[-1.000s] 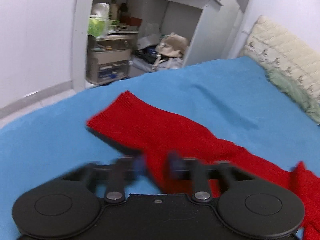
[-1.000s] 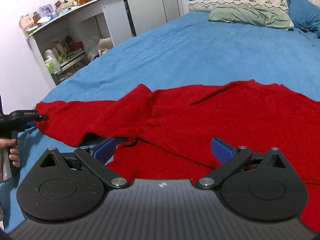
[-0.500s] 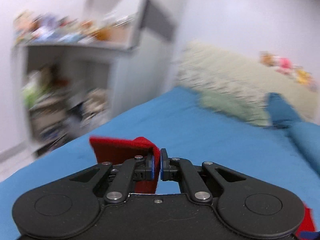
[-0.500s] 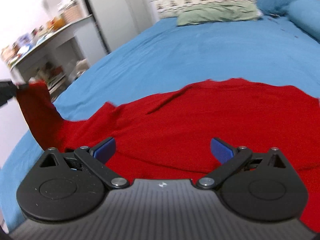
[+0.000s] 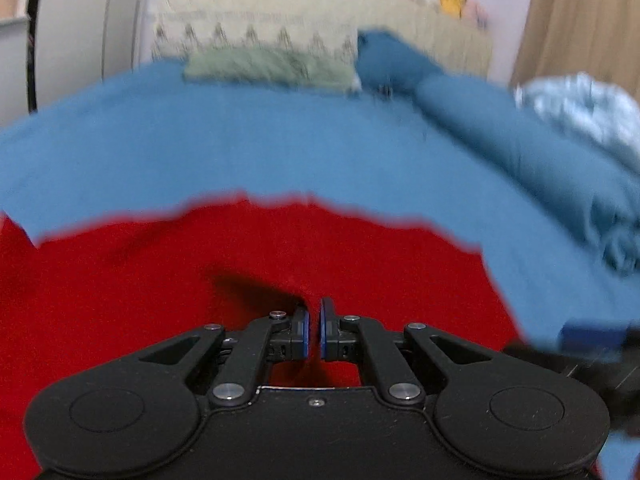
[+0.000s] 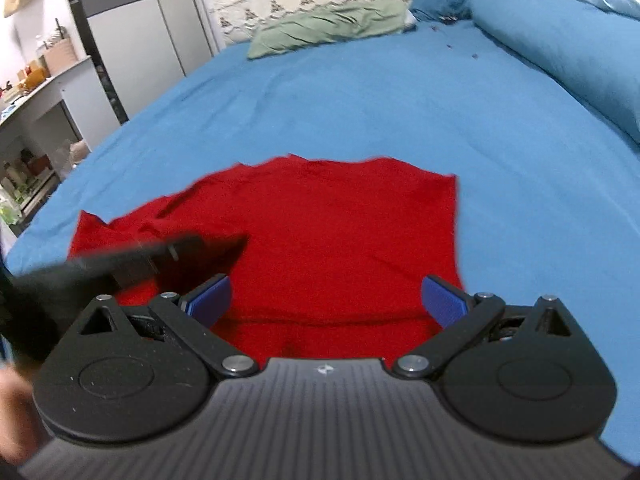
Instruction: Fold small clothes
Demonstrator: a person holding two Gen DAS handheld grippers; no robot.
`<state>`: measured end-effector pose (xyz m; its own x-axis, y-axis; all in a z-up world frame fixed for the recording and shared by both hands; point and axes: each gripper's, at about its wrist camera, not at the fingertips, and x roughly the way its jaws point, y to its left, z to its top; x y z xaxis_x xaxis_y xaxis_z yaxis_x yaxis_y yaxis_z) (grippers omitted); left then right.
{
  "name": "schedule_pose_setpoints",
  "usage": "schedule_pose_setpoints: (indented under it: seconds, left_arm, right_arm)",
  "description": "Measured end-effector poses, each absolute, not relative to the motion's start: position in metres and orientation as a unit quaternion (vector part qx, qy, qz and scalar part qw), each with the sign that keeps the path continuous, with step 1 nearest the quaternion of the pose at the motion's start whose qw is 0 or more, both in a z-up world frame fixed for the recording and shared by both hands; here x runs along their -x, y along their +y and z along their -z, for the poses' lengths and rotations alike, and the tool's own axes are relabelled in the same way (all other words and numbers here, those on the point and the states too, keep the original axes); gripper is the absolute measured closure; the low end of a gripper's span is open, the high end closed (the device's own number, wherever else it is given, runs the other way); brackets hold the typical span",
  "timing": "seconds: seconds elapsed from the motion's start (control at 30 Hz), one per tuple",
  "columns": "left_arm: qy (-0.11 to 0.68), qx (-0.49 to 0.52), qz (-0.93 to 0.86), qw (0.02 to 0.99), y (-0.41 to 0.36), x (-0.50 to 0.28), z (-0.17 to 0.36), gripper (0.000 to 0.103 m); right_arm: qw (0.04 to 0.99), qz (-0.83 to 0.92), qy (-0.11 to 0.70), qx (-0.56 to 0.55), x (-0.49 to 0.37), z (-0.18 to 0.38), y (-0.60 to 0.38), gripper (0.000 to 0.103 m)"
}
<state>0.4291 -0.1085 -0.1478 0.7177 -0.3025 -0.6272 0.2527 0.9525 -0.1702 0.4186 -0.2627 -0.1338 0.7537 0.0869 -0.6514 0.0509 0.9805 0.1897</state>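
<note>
A red knitted sweater (image 6: 340,232) lies spread on the blue bed sheet (image 6: 360,100). In the left wrist view my left gripper (image 5: 313,324) is shut on the sweater's sleeve, a strip of red showing between the pads, and it hovers over the sweater's body (image 5: 360,264). The right wrist view shows the same left gripper (image 6: 236,242) as a blurred dark shape over the sweater's left part. My right gripper (image 6: 326,300) stands open above the sweater's near edge, nothing between its blue pads. One blue pad of it shows blurred at the right (image 5: 592,336).
A green pillow (image 6: 328,28) and a cream headboard lie at the far end of the bed. A rolled blue duvet (image 6: 560,40) with pale blue cloth (image 5: 580,108) runs along the right. A cluttered desk (image 6: 36,92) and wardrobe (image 6: 140,40) stand left. A hand (image 6: 12,412) shows bottom left.
My left gripper shut on the sleeve's cuff, lifted it and swung it right over the sweater's body. The right gripper moved right along the near edge, staying open.
</note>
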Motion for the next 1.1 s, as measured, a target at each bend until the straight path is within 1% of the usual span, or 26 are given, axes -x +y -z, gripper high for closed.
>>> schedule_pose_setpoints:
  seconds: [0.07, 0.1, 0.13, 0.17, 0.2, 0.23, 0.37, 0.4, 0.53, 0.67, 0.7, 0.73, 0.8, 0.83, 0.87, 0.93, 0.97, 1.0, 1.03, 1.1]
  left_arm:
    - [0.356, 0.026, 0.154, 0.921, -0.112, -0.429, 0.161, 0.096]
    - [0.355, 0.020, 0.157, 0.921, -0.112, -0.427, 0.162, 0.091]
    - [0.350, 0.015, 0.162, 0.923, -0.110, -0.425, 0.161, 0.070]
    - [0.342, 0.010, 0.166, 0.925, -0.108, -0.421, 0.157, 0.056]
    - [0.332, 0.003, 0.170, 0.928, -0.104, -0.416, 0.150, 0.031]
    - [0.323, -0.004, 0.168, 0.931, -0.098, -0.409, 0.142, 0.021]
    - [0.306, -0.015, 0.144, 0.941, -0.049, -0.383, 0.116, 0.013]
    - [0.306, -0.013, 0.132, 0.943, -0.033, -0.381, 0.112, 0.009]
    - [0.299, -0.023, 0.055, 0.952, 0.023, -0.370, 0.122, 0.008]
    - [0.328, -0.015, 0.015, 0.944, 0.058, -0.379, 0.149, 0.008]
    - [0.336, -0.007, 0.013, 0.942, 0.064, -0.383, 0.152, 0.008]
    - [0.344, -0.003, 0.007, 0.939, 0.071, -0.387, 0.155, 0.008]
    - [0.353, -0.007, -0.003, 0.936, 0.079, -0.392, 0.160, 0.008]
    - [0.357, -0.010, -0.005, 0.934, 0.082, -0.395, 0.162, 0.008]
    - [0.361, -0.010, -0.008, 0.933, 0.084, -0.399, 0.164, 0.008]
    - [0.368, -0.004, -0.005, 0.930, 0.093, -0.398, 0.166, 0.008]
    - [0.369, -0.002, -0.006, 0.929, 0.096, -0.398, 0.168, 0.008]
    - [0.369, 0.001, -0.009, 0.929, 0.099, -0.398, 0.168, 0.008]
    - [0.369, 0.007, -0.009, 0.929, 0.103, -0.398, 0.169, 0.008]
    - [0.368, 0.015, -0.007, 0.930, 0.104, -0.395, 0.169, 0.008]
  right_arm:
    - [0.929, -0.007, 0.356, -0.100, -0.416, 0.141, -0.273, 0.000]
    - [0.928, -0.007, 0.358, -0.101, -0.416, 0.143, -0.275, 0.000]
    - [0.928, -0.008, 0.359, -0.101, -0.415, 0.145, -0.277, 0.000]
    - [0.928, -0.009, 0.358, -0.100, -0.416, 0.146, -0.277, 0.000]
    - [0.929, -0.011, 0.356, -0.098, -0.416, 0.145, -0.277, 0.000]
    - [0.931, -0.015, 0.351, -0.094, -0.416, 0.143, -0.276, 0.000]
    - [0.940, -0.043, 0.334, -0.061, -0.418, 0.129, -0.259, 0.000]
    - [0.940, -0.056, 0.334, -0.048, -0.420, 0.127, -0.252, 0.000]
    - [0.932, -0.102, 0.347, 0.021, -0.434, 0.127, -0.211, 0.000]
    - [0.916, -0.131, 0.366, 0.100, -0.463, 0.134, -0.164, 0.000]
    - [0.911, -0.137, 0.372, 0.117, -0.473, 0.136, -0.154, 0.002]
    - [0.907, -0.139, 0.374, 0.132, -0.481, 0.137, -0.144, 0.007]
    - [0.895, -0.153, 0.385, 0.167, -0.498, 0.142, -0.126, 0.019]
    - [0.889, -0.157, 0.390, 0.184, -0.506, 0.146, -0.119, 0.022]
    - [0.882, -0.159, 0.394, 0.203, -0.512, 0.149, -0.111, 0.028]
    - [0.872, -0.162, 0.404, 0.225, -0.522, 0.156, -0.101, 0.046]
    - [0.866, -0.165, 0.412, 0.229, -0.525, 0.159, -0.097, 0.069]
    - [0.862, -0.167, 0.420, 0.228, -0.530, 0.162, -0.096, 0.079]
    - [0.862, -0.162, 0.423, 0.226, -0.531, 0.162, -0.096, 0.081]
    - [0.875, -0.146, 0.407, 0.219, -0.532, 0.156, -0.099, 0.082]
